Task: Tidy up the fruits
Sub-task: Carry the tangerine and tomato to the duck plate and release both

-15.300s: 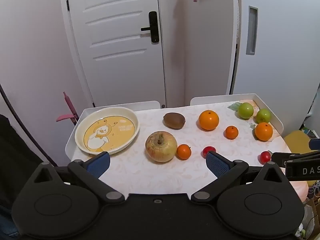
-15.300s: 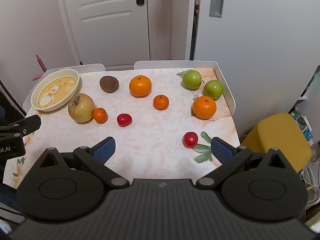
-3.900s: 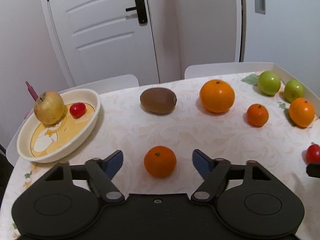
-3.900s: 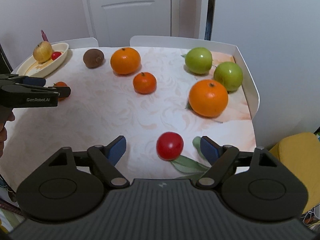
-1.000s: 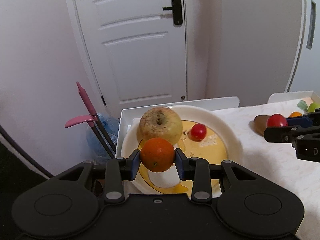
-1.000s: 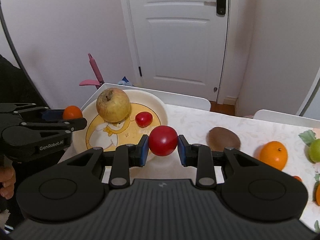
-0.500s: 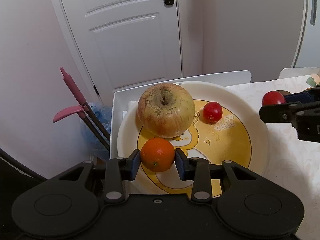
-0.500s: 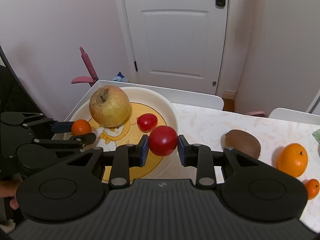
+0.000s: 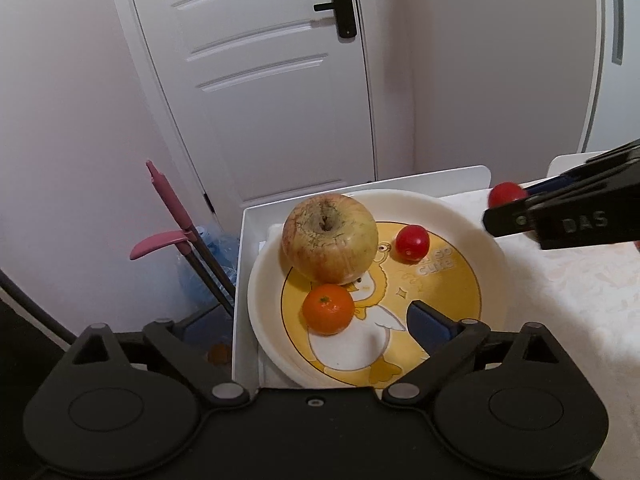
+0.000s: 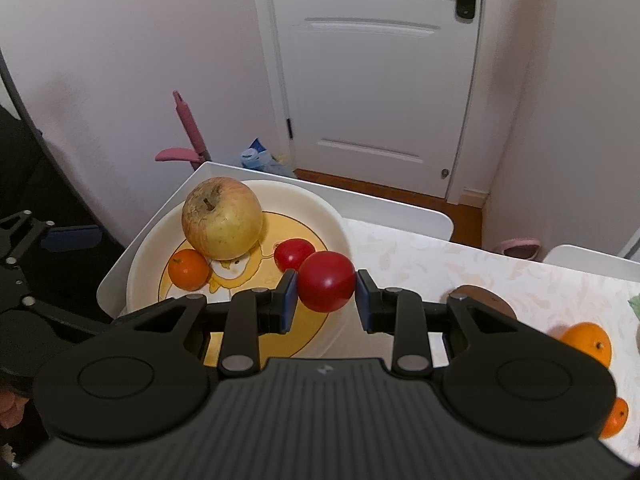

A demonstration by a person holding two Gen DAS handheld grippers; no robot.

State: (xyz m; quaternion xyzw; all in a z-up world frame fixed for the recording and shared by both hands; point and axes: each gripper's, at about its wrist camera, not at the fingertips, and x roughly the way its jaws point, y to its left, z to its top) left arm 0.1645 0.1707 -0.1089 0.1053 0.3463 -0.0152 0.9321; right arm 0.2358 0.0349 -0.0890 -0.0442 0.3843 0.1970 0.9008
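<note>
White panelled door (image 9: 272,80) w/ black handle (image 9: 340,4), plain walls, wood floor (image 10: 384,192).

One plate (image 9: 490,248) sits on the bench, with one apple (image 9: 329,238), one small orange (image 9: 328,309) and one red tomato (image 9: 412,242) in it. A second red tomato (image 10: 326,286) makes two. One kiwi (image 10: 486,298) shows, partly hidden, plus two more oranges (image 10: 588,342) at the right edge.
</note>
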